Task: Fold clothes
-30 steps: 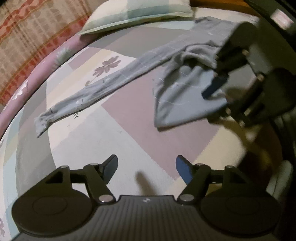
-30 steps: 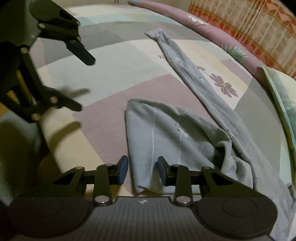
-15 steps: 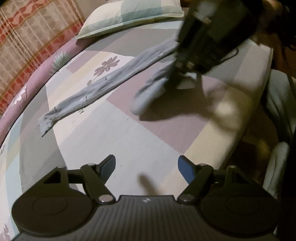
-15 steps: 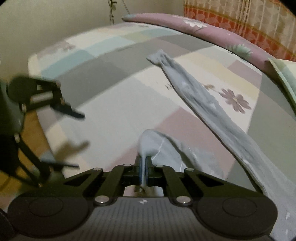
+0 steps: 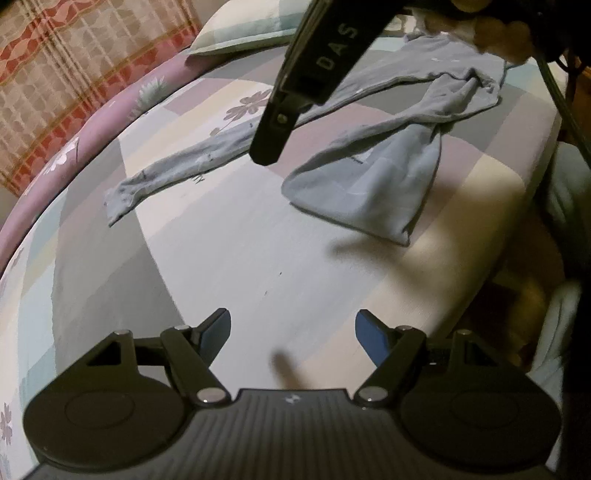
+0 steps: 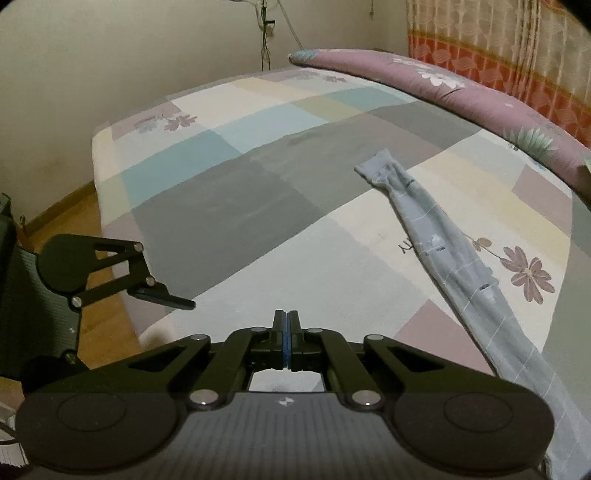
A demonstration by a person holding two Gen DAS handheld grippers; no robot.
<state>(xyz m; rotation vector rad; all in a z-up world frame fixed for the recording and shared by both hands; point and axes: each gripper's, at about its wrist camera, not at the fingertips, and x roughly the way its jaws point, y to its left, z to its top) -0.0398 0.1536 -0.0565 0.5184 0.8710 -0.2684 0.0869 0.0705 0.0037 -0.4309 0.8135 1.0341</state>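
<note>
Grey-blue checked trousers (image 5: 369, 192) lie on the patchwork bed sheet (image 5: 258, 258). The near leg lies flat, and the far leg (image 5: 177, 166) stretches away to the left. My right gripper (image 5: 267, 151) hangs above the sheet, just left of the near leg's end. In its own view the right gripper (image 6: 285, 325) is shut pad to pad, with no cloth showing between them. Only the far leg (image 6: 443, 251) appears there. My left gripper (image 5: 293, 332) stands open over bare sheet near the bed's front edge, holding nothing. One of its fingers (image 6: 166, 297) shows in the right wrist view.
A pale pillow (image 5: 251, 29) lies at the head of the bed. A rolled purple quilt (image 6: 443, 85) runs along the far side under a patterned curtain (image 5: 55, 74). Wooden floor (image 6: 74, 210) lies beyond the bed's near edge.
The right gripper shut on the near leg's end, lifted it and carried it leftward. Now that leg lies flat and the gripper sits higher with no cloth seen in it.
</note>
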